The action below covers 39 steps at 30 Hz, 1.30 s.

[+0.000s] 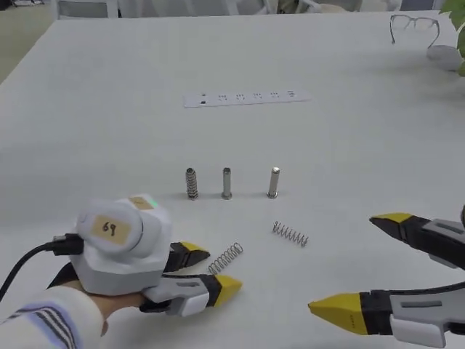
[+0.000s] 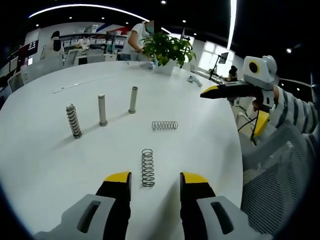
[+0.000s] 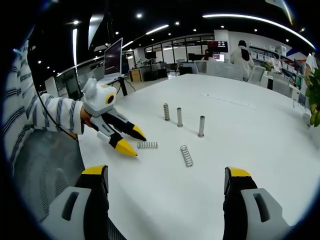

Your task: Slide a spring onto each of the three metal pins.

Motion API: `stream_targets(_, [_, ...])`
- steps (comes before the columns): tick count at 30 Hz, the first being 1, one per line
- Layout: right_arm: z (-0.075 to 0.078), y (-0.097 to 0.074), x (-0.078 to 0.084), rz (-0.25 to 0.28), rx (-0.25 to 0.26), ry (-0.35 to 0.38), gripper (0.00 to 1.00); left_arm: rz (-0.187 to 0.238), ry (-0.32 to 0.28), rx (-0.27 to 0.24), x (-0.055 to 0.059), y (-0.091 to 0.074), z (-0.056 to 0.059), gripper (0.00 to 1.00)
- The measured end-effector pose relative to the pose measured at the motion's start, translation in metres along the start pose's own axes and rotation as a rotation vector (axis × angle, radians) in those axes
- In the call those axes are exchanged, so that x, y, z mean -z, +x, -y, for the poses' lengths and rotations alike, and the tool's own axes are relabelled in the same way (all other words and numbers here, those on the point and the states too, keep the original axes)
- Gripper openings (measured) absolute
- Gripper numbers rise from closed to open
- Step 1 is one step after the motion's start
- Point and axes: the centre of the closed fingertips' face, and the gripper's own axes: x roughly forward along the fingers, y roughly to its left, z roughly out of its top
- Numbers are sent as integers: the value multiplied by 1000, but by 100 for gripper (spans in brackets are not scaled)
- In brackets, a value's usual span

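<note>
- On the white table (image 1: 109, 109), three metal pins stand upright in one row: left pin (image 1: 190, 172), middle pin (image 1: 227, 183), right pin (image 1: 274, 182)
- Left pin carries the fitted spring (image 2: 73, 122) coiled around its shaft; middle pin and right pin are bare
- Two loose springs lie flat on the table in front of the row: the near spring (image 1: 226, 258) below the middle pin in the head view; the far spring (image 1: 290, 233) below the right pin, apart from the near spring
- Left gripper (image 1: 218, 270) sits low over the table at the lower left of the head view, with a striped sleeve (image 1: 43, 323) behind it; its jaws stand at a narrow gap
- Near spring lies on the table between the left gripper's two yellow tips; whether either tip touches it cannot be told
- Right gripper (image 1: 350, 263) sits at the lower right of the head view, apart from the far spring; its jaws are spread wide and empty
- Power strip (image 1: 247, 97) lies beyond the pin row; glasses (image 1: 414, 25) and a plant (image 1: 458, 33) sit near the far right edge of the table
</note>
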Motion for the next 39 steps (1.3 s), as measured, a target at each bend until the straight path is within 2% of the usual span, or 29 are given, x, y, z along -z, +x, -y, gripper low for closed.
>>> stream_targets(13, [7,-3,0,1,26,6,95,5,14,-19,-2,2,-6,26])
stream_targets(17, [9,-4,2,-2,33,12,96,0,37,-30,-1,1,-7,24])
stream_targets(22, [9,-6,4,-10,31,8,95,0,14,-38,-1,1,-10,21])
stream_targets(25, [9,-6,4,-10,30,6,95,-5,48,-46,0,1,-13,17])
stream_targets(26, [9,-6,3,-8,31,9,95,-9,79,-51,0,0,-13,16])
stream_targets(29, [9,-5,2,-8,33,7,96,-13,86,-51,1,0,-13,14])
stream_targets(32, [9,-5,1,-6,31,5,95,-24,152,-64,2,-1,-14,11])
stream_targets(36, [8,-4,1,-7,27,3,95,-24,168,-75,3,-1,-17,3])
stream_targets(39, [8,-4,1,-9,27,3,95,-25,172,-71,2,-2,-17,3])
